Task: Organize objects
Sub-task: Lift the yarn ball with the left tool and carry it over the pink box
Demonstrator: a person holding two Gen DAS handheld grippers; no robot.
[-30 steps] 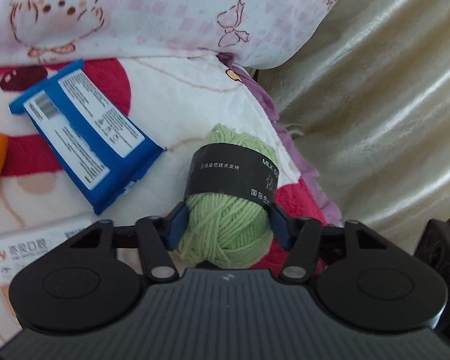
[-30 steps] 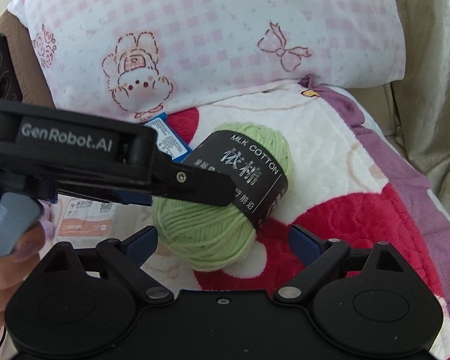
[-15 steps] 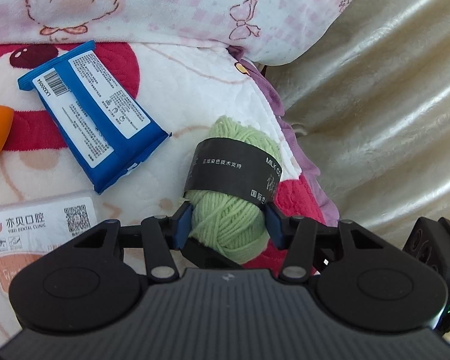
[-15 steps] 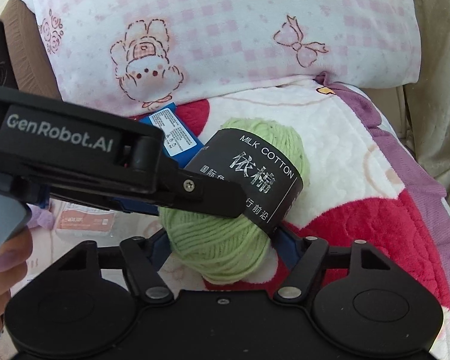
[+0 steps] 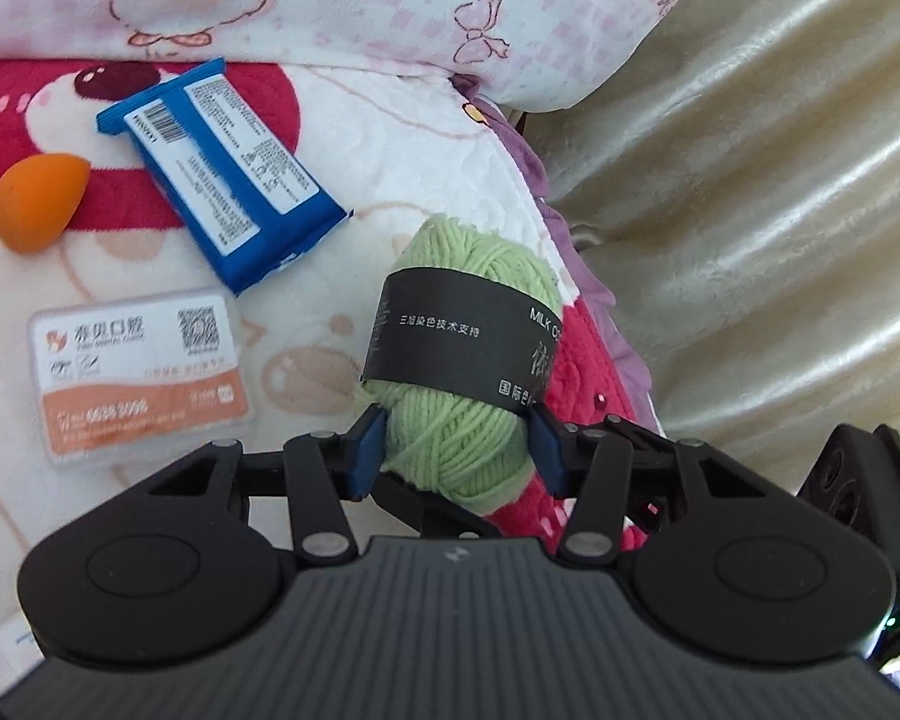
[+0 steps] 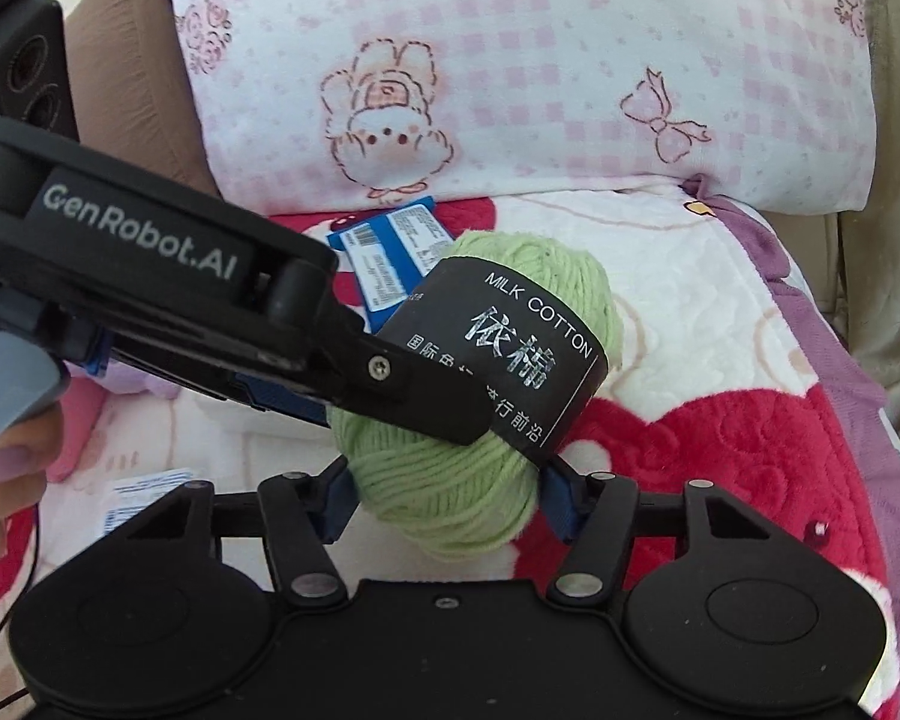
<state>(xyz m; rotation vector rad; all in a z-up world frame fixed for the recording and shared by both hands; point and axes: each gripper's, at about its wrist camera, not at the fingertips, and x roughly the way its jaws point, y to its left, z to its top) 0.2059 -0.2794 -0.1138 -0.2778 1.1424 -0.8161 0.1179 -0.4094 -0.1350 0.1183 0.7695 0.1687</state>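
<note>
A light green yarn ball (image 5: 480, 258) with a black paper band sits between the blue pads of my left gripper (image 5: 457, 453), which is shut on its lower end. In the right wrist view the same yarn ball (image 6: 528, 276) lies between the pads of my right gripper (image 6: 447, 501). Its jaws are closing and both pads touch the yarn. One of the left gripper's fingers (image 6: 414, 390) crosses the ball from the left in that view. The ball hangs just above the red and white blanket (image 5: 426, 138).
On the blanket lie a blue packet (image 5: 222, 168), an orange egg-shaped sponge (image 5: 36, 204) and a white and orange card (image 5: 138, 372). A pink checked pillow (image 6: 510, 60) lies behind. Beige fabric (image 5: 750, 240) rises on the right. A person's hand (image 6: 0, 480) holds the left gripper.
The right gripper's jaws came in from wide open onto the yarn. Both grippers drew back and up a little with the ball, bringing the sponge and card into view.
</note>
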